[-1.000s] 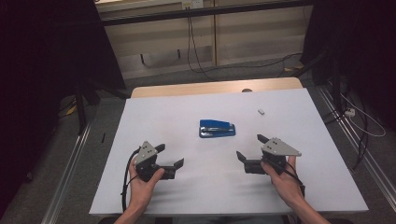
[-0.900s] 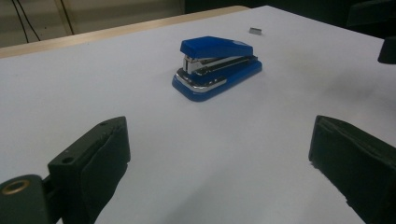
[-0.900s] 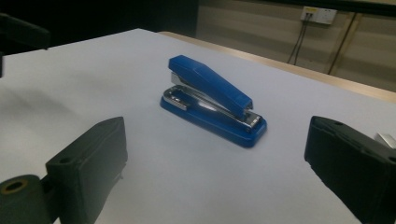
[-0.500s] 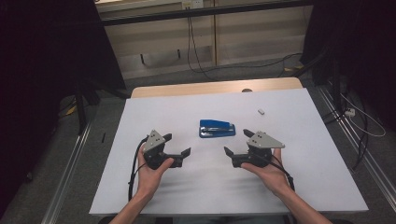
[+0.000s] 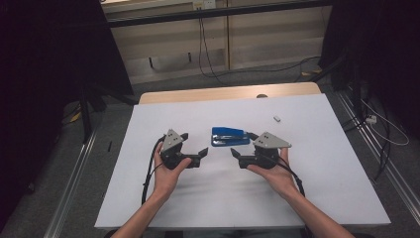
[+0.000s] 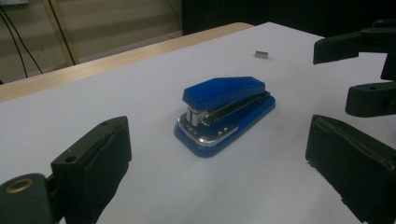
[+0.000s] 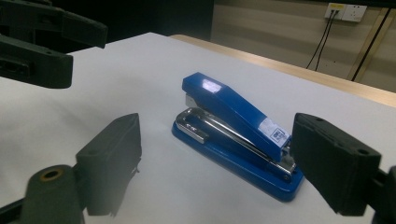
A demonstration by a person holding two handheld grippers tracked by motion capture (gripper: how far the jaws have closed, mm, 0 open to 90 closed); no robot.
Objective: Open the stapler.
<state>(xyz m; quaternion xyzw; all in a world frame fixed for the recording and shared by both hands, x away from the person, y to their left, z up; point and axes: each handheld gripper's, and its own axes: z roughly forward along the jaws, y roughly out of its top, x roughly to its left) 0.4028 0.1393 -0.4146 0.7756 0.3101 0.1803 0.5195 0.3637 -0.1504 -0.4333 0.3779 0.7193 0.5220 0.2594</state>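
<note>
While both of my hands sit low over the white sheet [image 5: 317,163], the blue stapler [image 5: 230,136] is my landmark for everything else. Nearest me, my left gripper [image 5: 193,148] hangs just left of the stapler and a little on my side of it, jaws spread wide with nothing between them, no pad touching anything. My right gripper [image 5: 243,150] sits just right of the stapler, also slightly nearer me, its jaws apart and empty; they have just been closing a little, yet they are clear of the stapler on both sides.

From the left gripper view, the stapler [image 6: 225,113] lies flat on the sheet between my two black jaws and beyond their tips, metal mouth turned toward me. From the right gripper view, the stapler [image 7: 237,130] rests at an angle, its hinged back end close by my right-hand jaw, though I cannot tell whether they touch.

Beyond the stapler, off to its right and well apart, lies a small grey block [image 5: 277,118]. Farther still, behind the stapler, the table's wooden edge [image 5: 223,94] shows past the sheet.
</note>
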